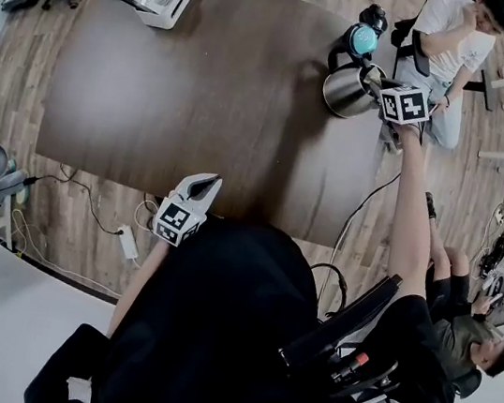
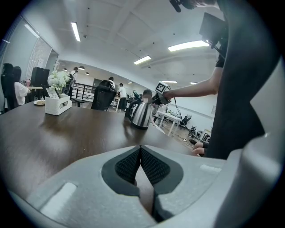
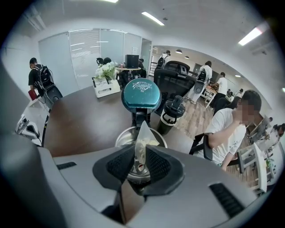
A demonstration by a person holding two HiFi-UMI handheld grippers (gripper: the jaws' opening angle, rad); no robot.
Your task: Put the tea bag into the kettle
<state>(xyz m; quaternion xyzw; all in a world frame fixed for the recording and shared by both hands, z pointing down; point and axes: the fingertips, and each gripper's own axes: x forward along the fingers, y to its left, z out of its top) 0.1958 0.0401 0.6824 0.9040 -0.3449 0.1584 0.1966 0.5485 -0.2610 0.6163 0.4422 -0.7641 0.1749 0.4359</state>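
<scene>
Standing partly spread, the jaws of the right gripper (image 3: 140,148) have the tea bag (image 3: 142,136) in the gap between their pads. The pads flank the bag on both sides; no firm clamp on it shows.

Tea bag orientation:
- The bag is a pale, translucent wedge with light contents.
- Its long axis runs along the line of the jaws.
- Its pointed end faces forward, away from the jaw root, and projects past the pad tips.
- Its wider end sits back between the pads.

Positions relative to the right gripper:
- The kettle (image 3: 123,136), of bare steel, stands directly ahead of the jaw tips with its mouth open toward them. The bag is over that mouth, not inside it.
- The teal lid (image 3: 141,94) is raised upright beyond the mouth, straight ahead.
- A black bottle (image 3: 172,115) stands ahead and to the right, just beside the kettle.
- The dark table (image 3: 84,120) carries both.

The left gripper (image 2: 140,148) has its pads pressed together at the tips, with nothing between them. It hangs low over the near table edge. From it, the kettle lies straight ahead and well apart. A white box (image 2: 58,105) with flowers lies ahead and to the left.
</scene>
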